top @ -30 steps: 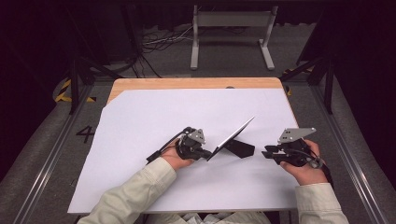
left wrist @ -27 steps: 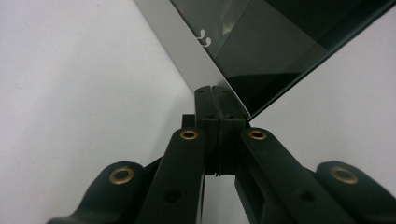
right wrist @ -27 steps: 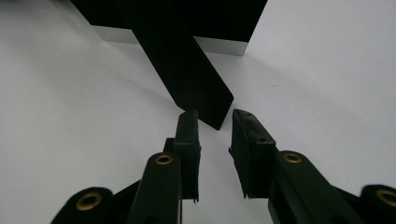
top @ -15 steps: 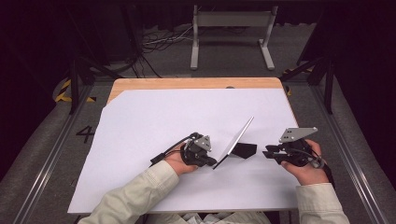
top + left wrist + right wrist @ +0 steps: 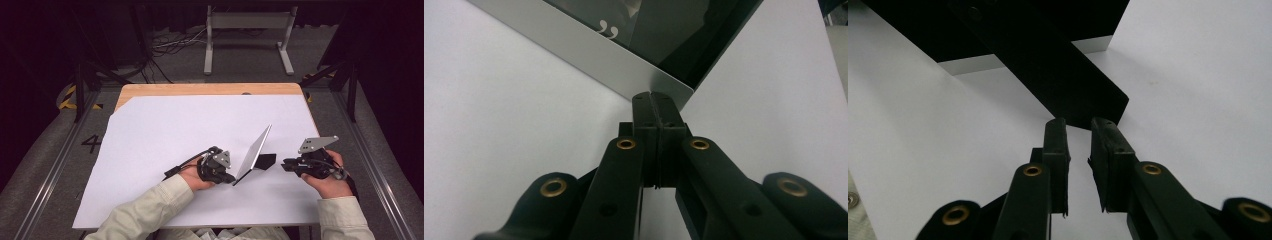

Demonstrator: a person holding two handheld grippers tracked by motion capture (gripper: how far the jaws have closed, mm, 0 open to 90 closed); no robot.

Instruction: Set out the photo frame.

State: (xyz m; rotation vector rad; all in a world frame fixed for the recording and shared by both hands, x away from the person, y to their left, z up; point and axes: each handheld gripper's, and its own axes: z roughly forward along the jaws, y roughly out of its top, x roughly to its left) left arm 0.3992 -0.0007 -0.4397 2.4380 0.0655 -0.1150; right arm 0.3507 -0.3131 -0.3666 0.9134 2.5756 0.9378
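Photo frame (image 5: 256,154), tilted on bench (image 5: 150,130): left gripper (image 5: 227,177) clenched at its corner; right gripper (image 5: 286,165) released, jaws just closing, at stand (image 5: 264,161).

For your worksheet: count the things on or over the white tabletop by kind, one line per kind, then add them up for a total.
Picture frame on its black back stand: 1
Tongs, left and right: 2
Hands holding tongs, left hand and right hand: 2
Total: 5

Silver picture frame (image 5: 256,153) propped tilted on white table (image 5: 165,130)
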